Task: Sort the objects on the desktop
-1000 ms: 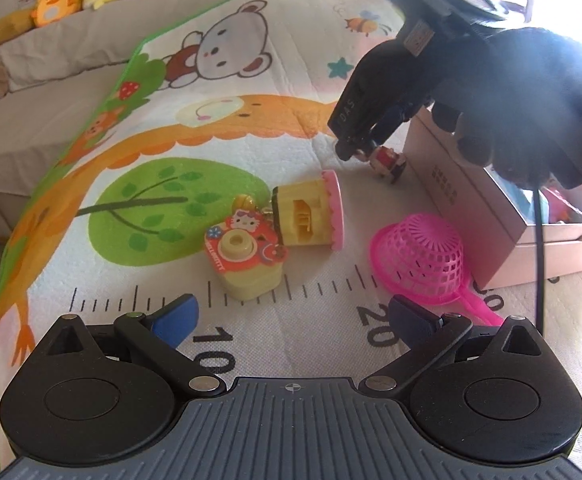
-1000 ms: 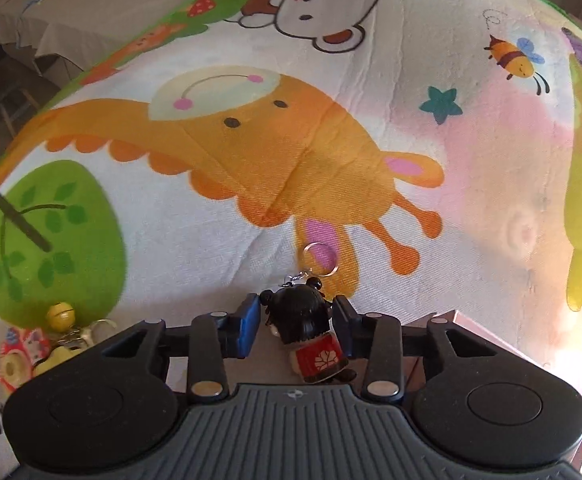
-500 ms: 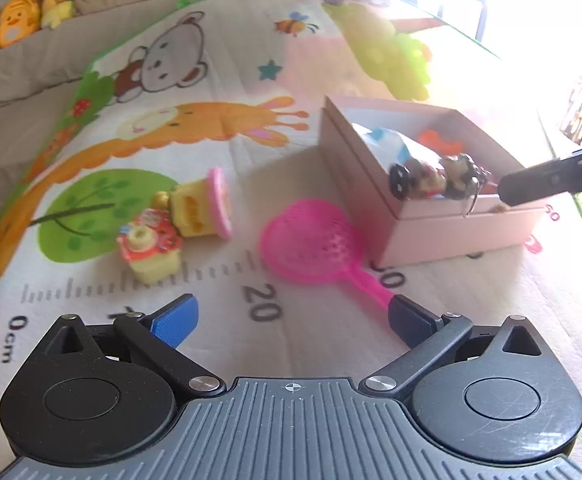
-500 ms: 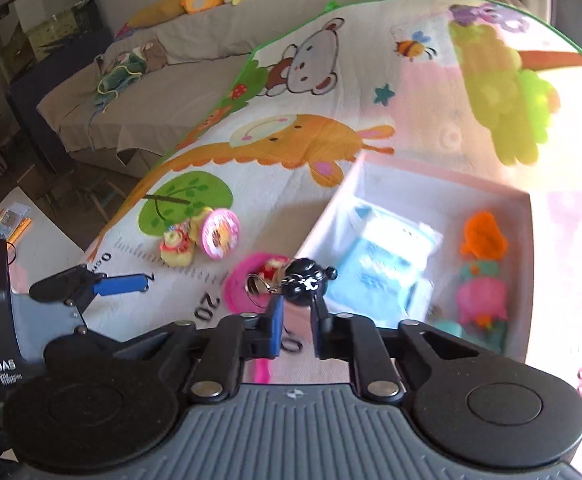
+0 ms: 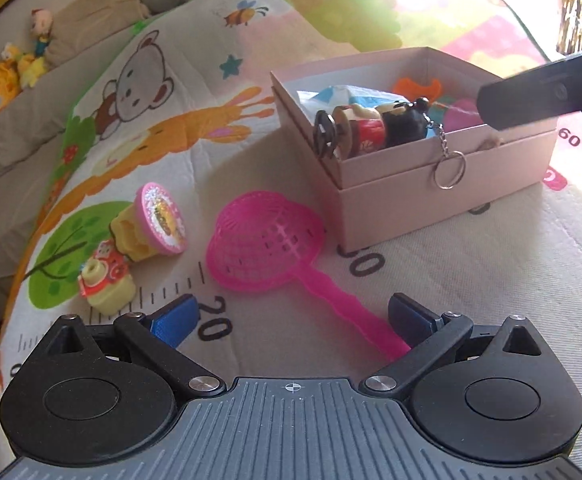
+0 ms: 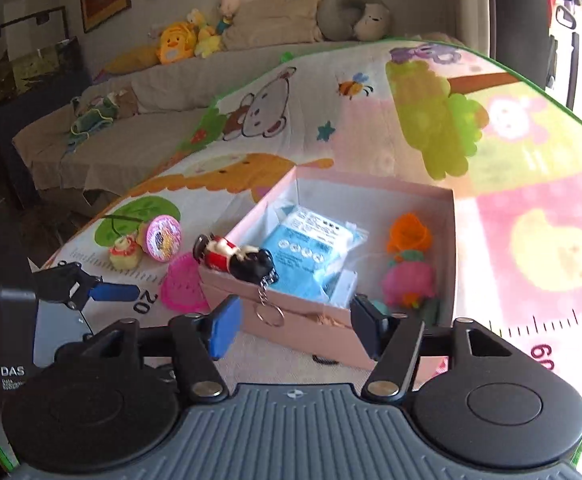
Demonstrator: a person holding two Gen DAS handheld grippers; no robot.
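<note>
Keychain doll [image 6: 237,258]: black-haired figure w/ red body, lying on its side across the near-left corner of the pink box [image 6: 291,322]. Half on the rim, not down inside; chain and ring [image 6: 269,314] dangle over the outer wall.

Right gripper [image 6: 291,330]: fingers apart and opening, nothing btwn them; doll sits beyond the tips, no contact seen. Left gripper [image 5: 291,320]: fingers wide apart, empty, poised low over the playmat [image 5: 491,280] w/ the handle of the pink strainer [image 5: 265,242] running toward its right finger.

Risk 1, doll: perched, not seated. Looks top-heavy on the edge; hanging ring adds pull outward. Any knock to the box wall, or a finger brushing the chain on withdrawal, could prob. tip it back out onto the mat.

Risk 2, ring: hangs close in front of the right fingers. Could snag if that gripper moves fwd or sideways instead of straight back.

Risk 3, box contents: blue packet [image 6: 315,248], orange toy [image 6: 409,236], pink-green toy [image 6: 409,282] already inside. Corner under the doll is crowded by the packet, so it may not settle lower w/o a nudge.

Still on the mat, well left of the box: strainer, round pink-topped toy [image 5: 159,216], small yellow toy w/ red sticker [image 5: 107,280]; last two touching. Strainer mesh is springy and shallow; a pinch on the bowl may slip, handle looks safer. Mat is soft and wrinkled; light toys may roll when pressed.
</note>
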